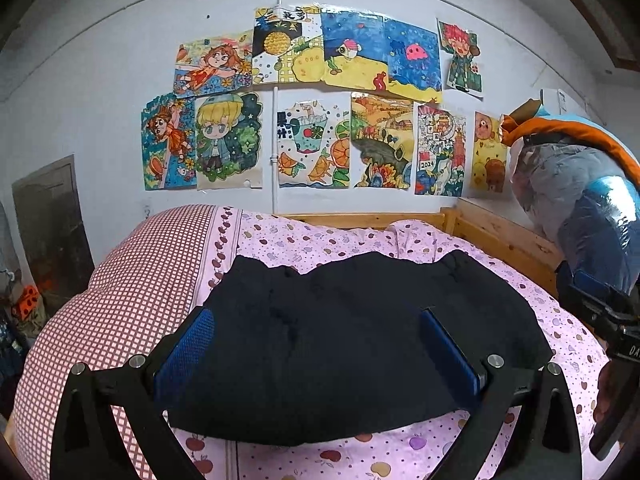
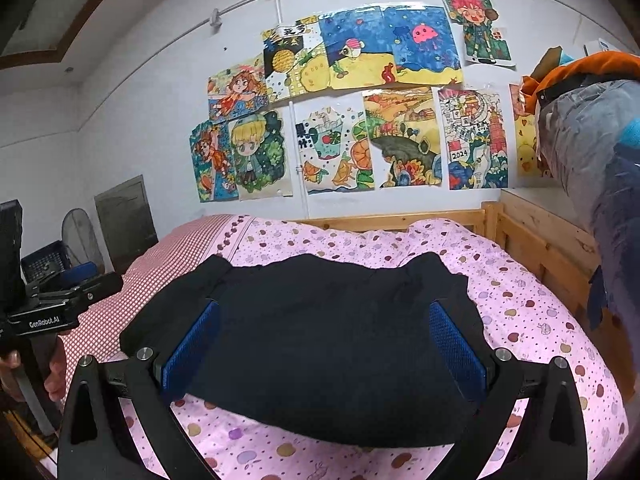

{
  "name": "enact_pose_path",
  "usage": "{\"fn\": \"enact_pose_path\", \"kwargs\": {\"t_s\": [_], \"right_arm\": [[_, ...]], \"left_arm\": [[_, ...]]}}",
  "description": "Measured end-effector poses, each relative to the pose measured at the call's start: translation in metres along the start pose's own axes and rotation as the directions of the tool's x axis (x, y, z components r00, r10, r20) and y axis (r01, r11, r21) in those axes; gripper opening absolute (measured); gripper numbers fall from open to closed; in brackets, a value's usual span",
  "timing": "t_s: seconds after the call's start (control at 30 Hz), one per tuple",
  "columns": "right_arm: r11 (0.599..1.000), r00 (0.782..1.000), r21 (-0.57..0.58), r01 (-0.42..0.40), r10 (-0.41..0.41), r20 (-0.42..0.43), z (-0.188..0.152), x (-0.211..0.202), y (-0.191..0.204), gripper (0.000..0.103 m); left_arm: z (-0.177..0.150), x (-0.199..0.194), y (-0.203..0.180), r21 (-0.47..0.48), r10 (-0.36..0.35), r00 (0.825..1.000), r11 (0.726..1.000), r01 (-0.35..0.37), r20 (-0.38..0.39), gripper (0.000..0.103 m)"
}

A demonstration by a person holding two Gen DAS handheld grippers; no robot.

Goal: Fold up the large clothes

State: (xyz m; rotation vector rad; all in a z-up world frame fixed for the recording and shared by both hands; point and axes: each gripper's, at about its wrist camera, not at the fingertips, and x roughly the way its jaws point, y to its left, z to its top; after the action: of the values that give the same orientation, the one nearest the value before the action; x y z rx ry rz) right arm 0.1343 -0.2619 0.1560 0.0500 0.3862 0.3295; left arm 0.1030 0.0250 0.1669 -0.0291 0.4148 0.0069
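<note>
While both hand-held grippers (image 1: pixel 316 344) (image 2: pixel 324 344) gape, black garment (image 1: pixel 340 340) flat, fan (image 2: pixel 82 236) only right view

the black garment (image 1: pixel 352 344) is matt, soft cloth on a printed cotton-like bedcover (image 1: pixel 560 332). the bed frame (image 1: pixel 500 236) is bare pale wood. the gripper pads (image 2: pixel 456 348) look like rough blue mesh, and the wall drawings (image 1: pixel 312 144) are paper.
</note>
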Motion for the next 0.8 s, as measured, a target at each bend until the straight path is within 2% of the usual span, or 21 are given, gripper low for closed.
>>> {"fn": "enact_pose_path", "kwargs": {"t_s": [0.23, 0.47, 0.8], "right_arm": [[1.0, 1.0, 0.005, 0.006, -0.006, -0.028, -0.014, -0.002, 0.005, 0.101], [0.999, 0.999, -0.025, 0.031, -0.031, -0.038, -0.029, -0.002, 0.01, 0.101], [0.999, 0.992, -0.037, 0.031, -0.035, -0.125, -0.051, 0.008, 0.017, 0.101]], "left_arm": [[-0.015, -0.012, 0.002, -0.021, 0.028, 0.999, 0.999, -0.028, 0.018, 0.103], [-0.03, -0.014, 0.003, 0.0, 0.039, 0.999, 0.999, -0.039, 0.022, 0.103], [-0.051, -0.002, 0.003, 0.037, 0.062, 0.997, 0.997, -0.06, -0.053, 0.103]]}}
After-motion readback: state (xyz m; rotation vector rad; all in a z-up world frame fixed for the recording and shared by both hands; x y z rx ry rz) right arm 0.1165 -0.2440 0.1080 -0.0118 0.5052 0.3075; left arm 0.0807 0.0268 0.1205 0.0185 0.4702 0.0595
